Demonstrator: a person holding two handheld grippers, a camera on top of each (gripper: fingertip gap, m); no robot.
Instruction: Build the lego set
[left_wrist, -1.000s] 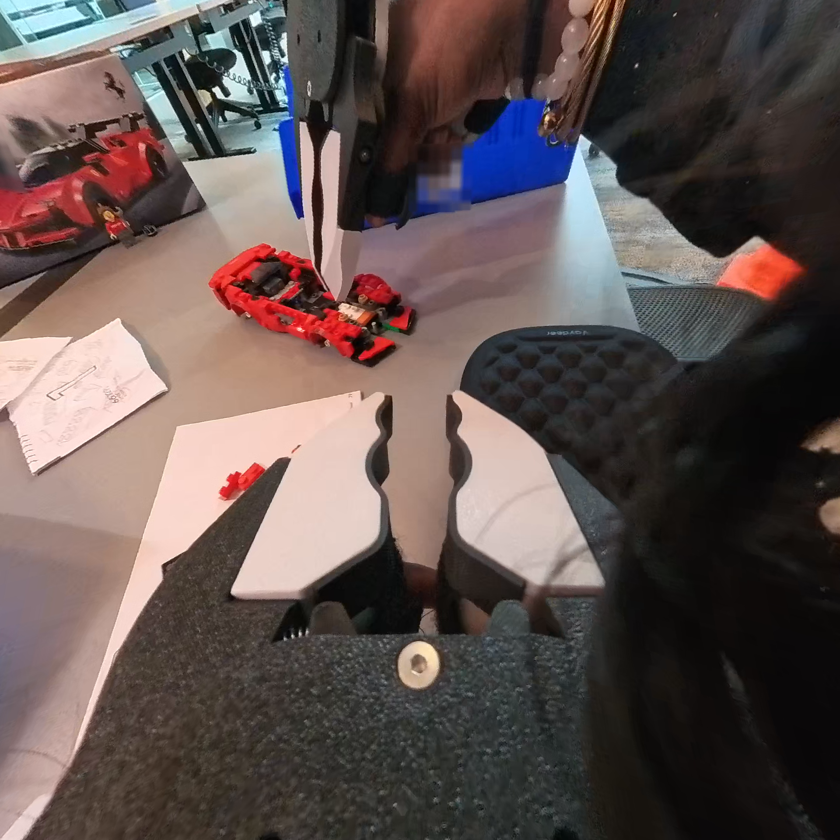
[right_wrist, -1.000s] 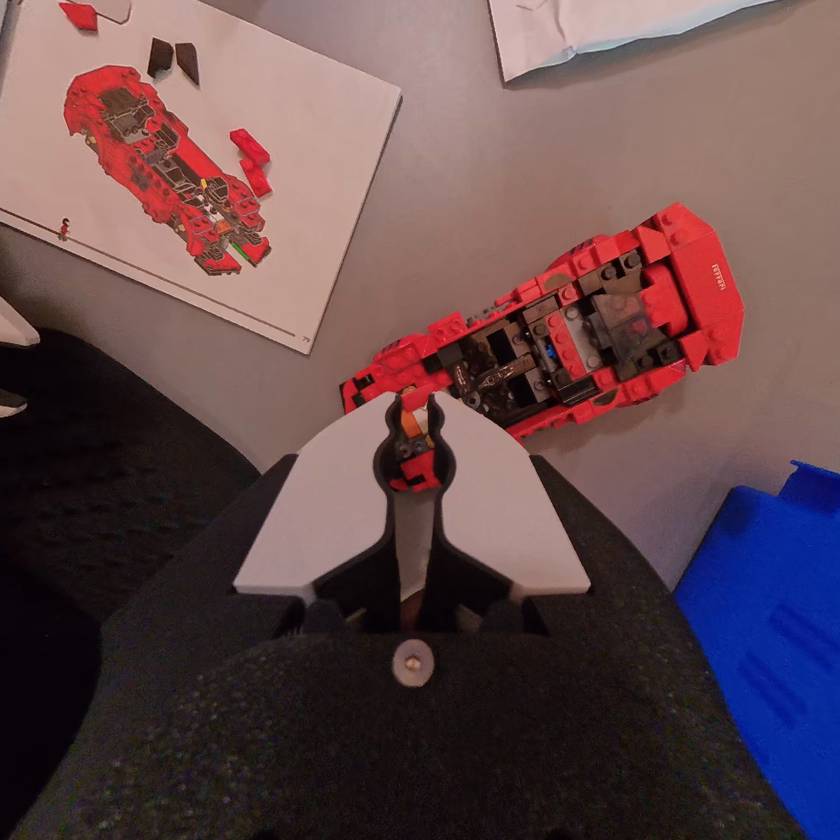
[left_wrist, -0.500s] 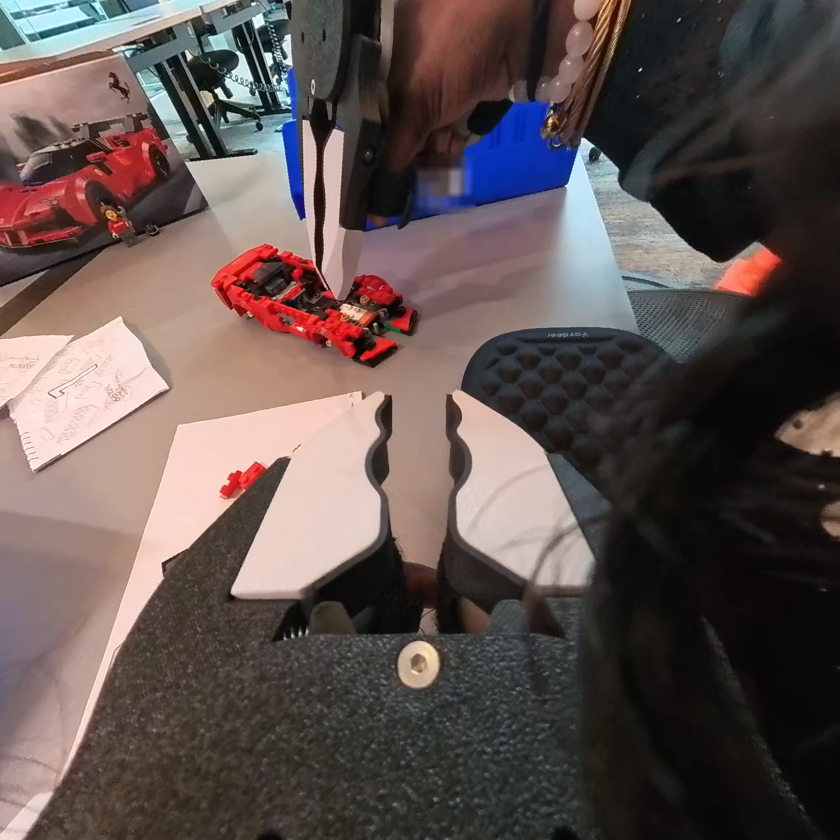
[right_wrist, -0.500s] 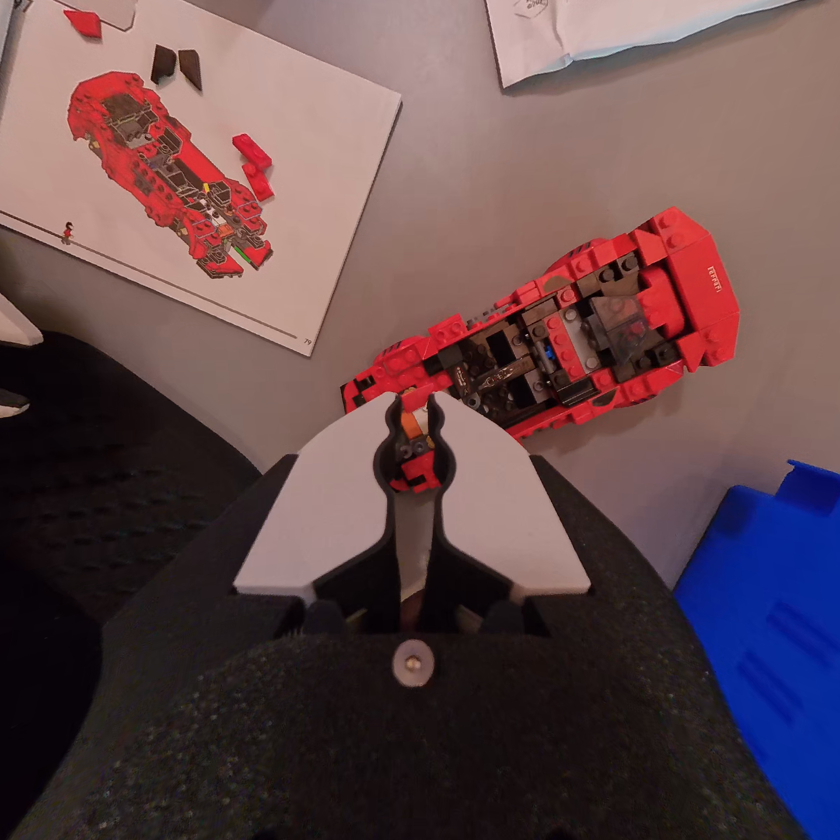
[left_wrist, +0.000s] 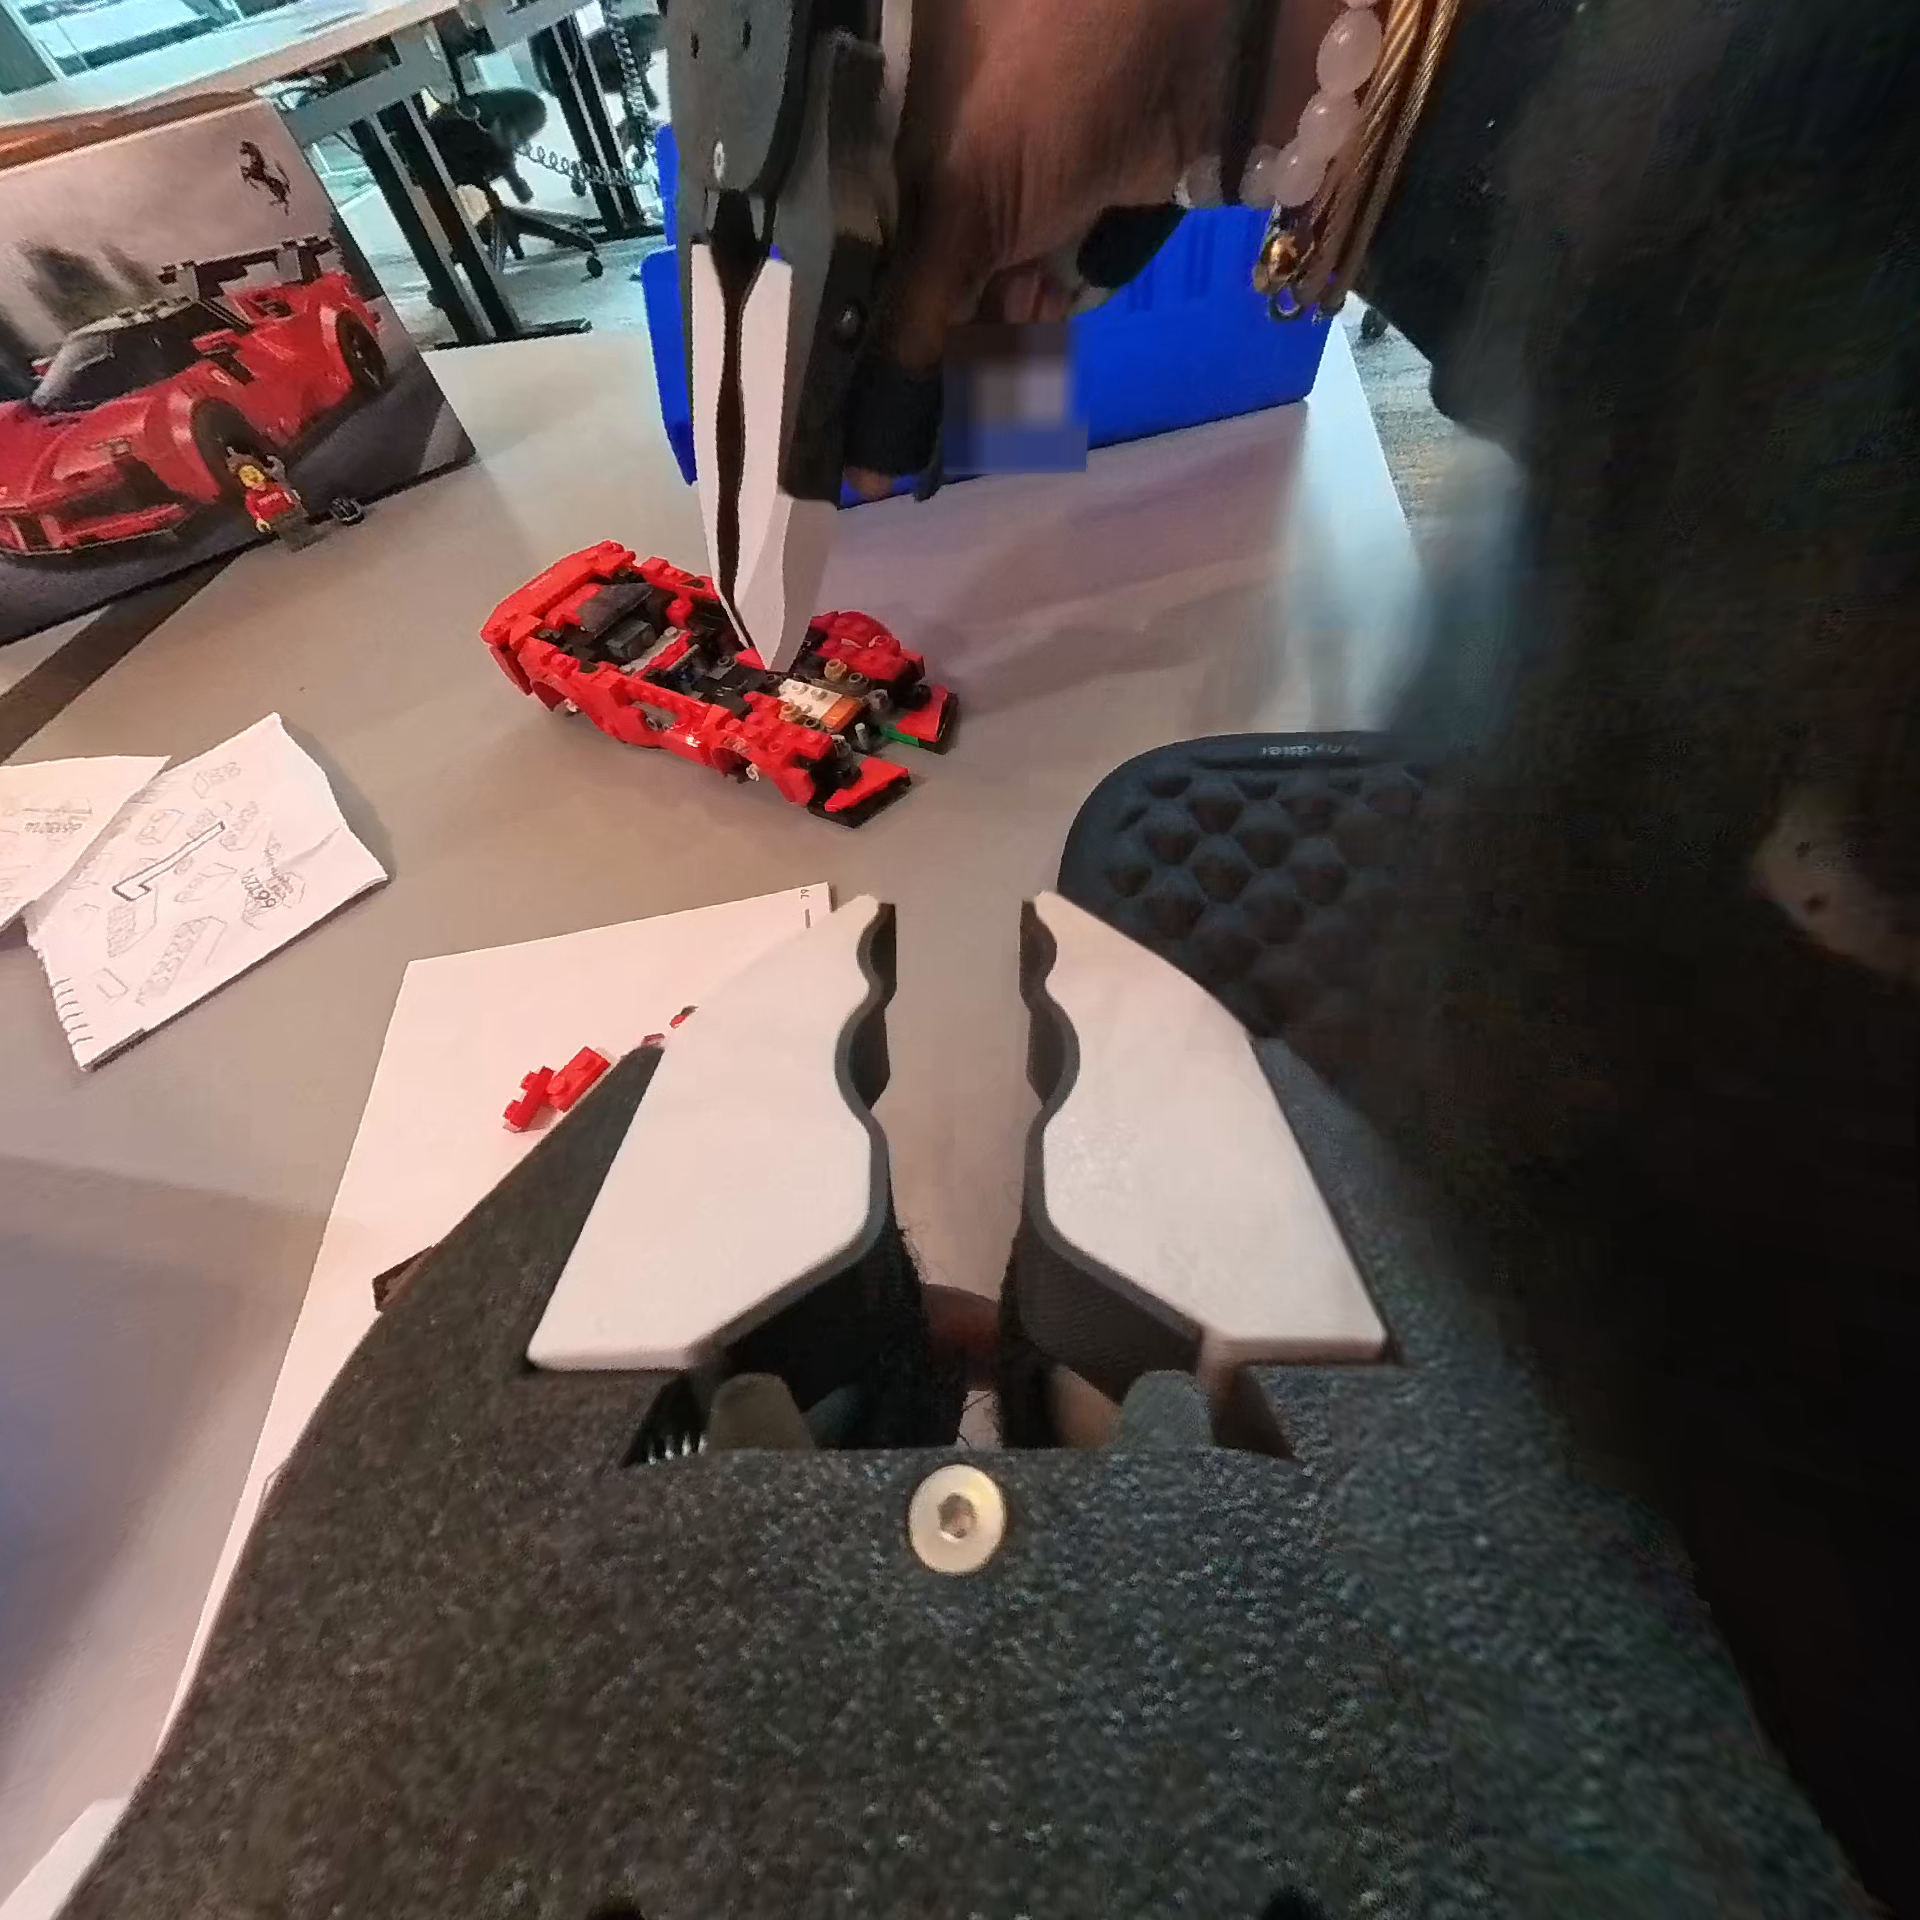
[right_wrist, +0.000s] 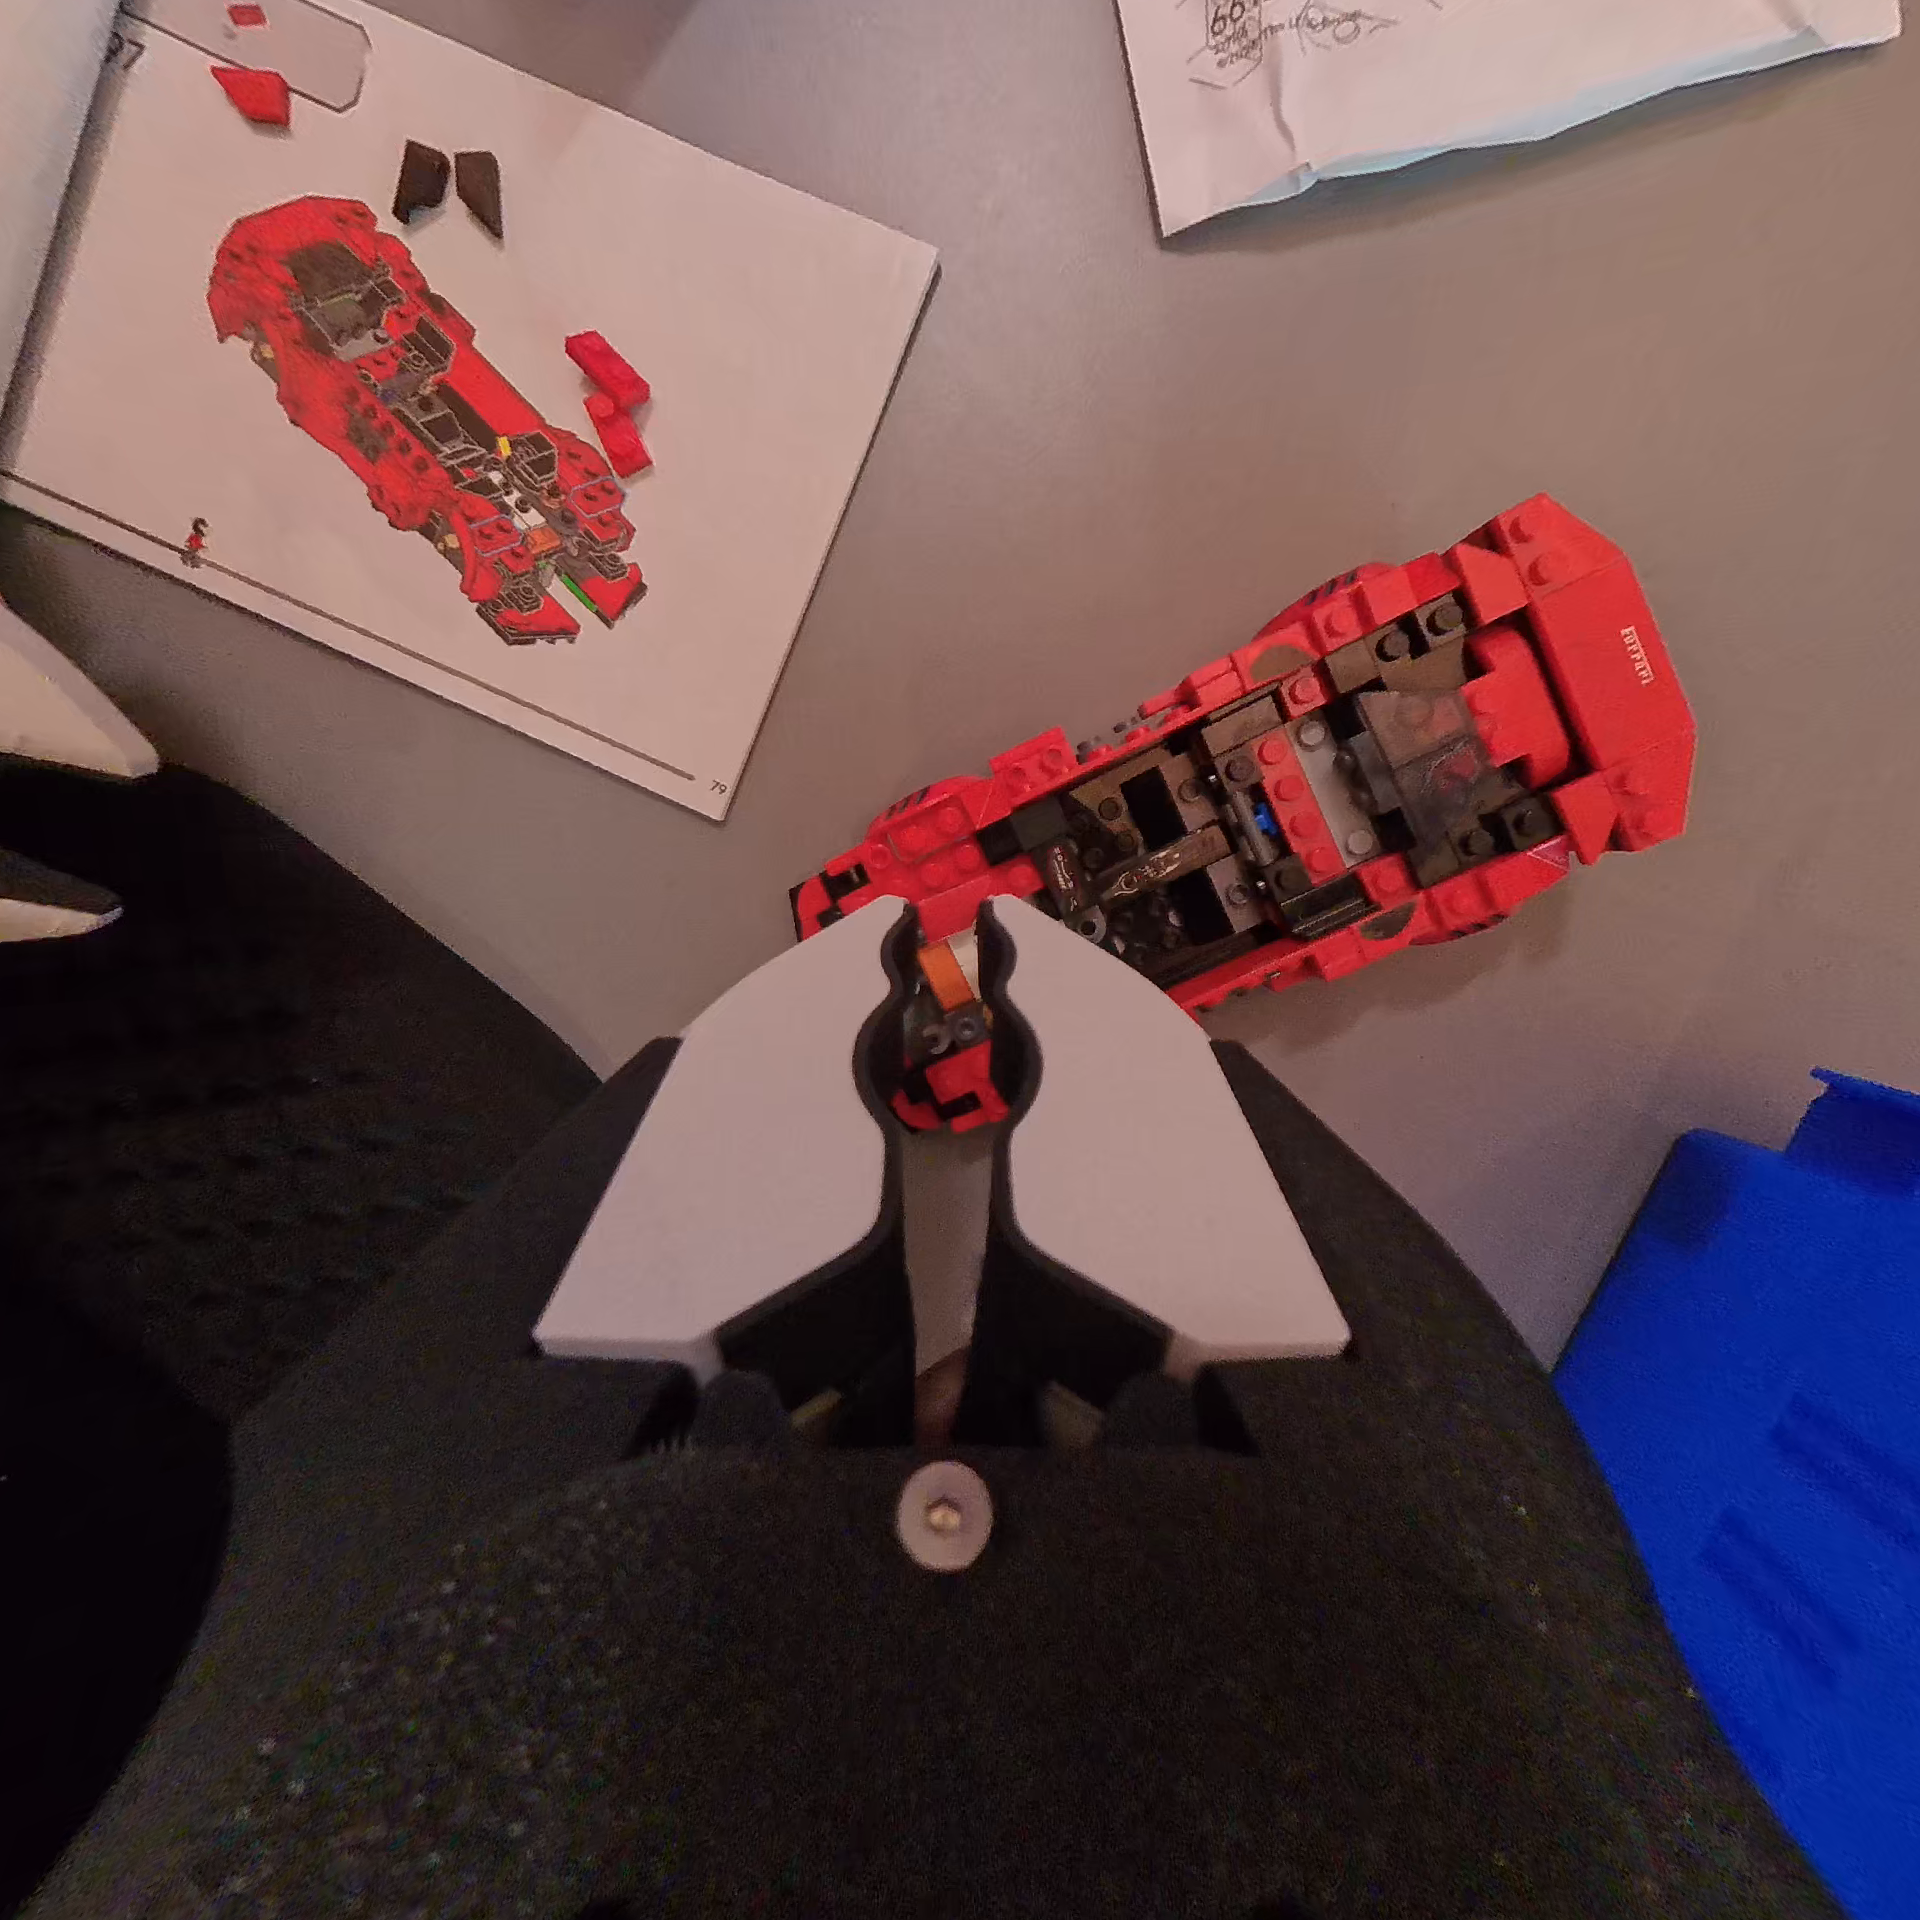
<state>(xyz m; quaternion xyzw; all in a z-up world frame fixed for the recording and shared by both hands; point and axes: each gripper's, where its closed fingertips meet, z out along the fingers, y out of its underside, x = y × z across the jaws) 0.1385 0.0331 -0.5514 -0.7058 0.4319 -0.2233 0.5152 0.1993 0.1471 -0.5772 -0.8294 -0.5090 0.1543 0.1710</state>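
Note:
The red Lego car (left_wrist: 707, 686) lies partly built on the grey table, its black inside open to view; it also shows in the right wrist view (right_wrist: 1351, 790). My right gripper (right_wrist: 945, 909) is shut, pointing straight down, with its tips on the front part of the car; it also shows in the left wrist view (left_wrist: 764, 644). I see no loose piece between its tips. My left gripper (left_wrist: 956, 914) is open and empty, held over the near edge of the instruction sheet (left_wrist: 540, 997). Two loose red bricks (right_wrist: 613, 395) lie on that sheet (right_wrist: 727, 312).
Two small black pieces (right_wrist: 447, 187) and a red slope (right_wrist: 255, 94) lie on the sheet. A blue bin (left_wrist: 1174, 332) stands behind the car. The set's box (left_wrist: 187, 343) stands at the far left, torn paper bags (left_wrist: 197, 873) in front of it. A black mesh chair back (left_wrist: 1247, 862) is at the right. The left gripper's tips are roughly 12 cm from the right gripper's.
Almost nothing: my right gripper stays shut on the car's front and has shifted only slightly. My left gripper has stayed open in place.

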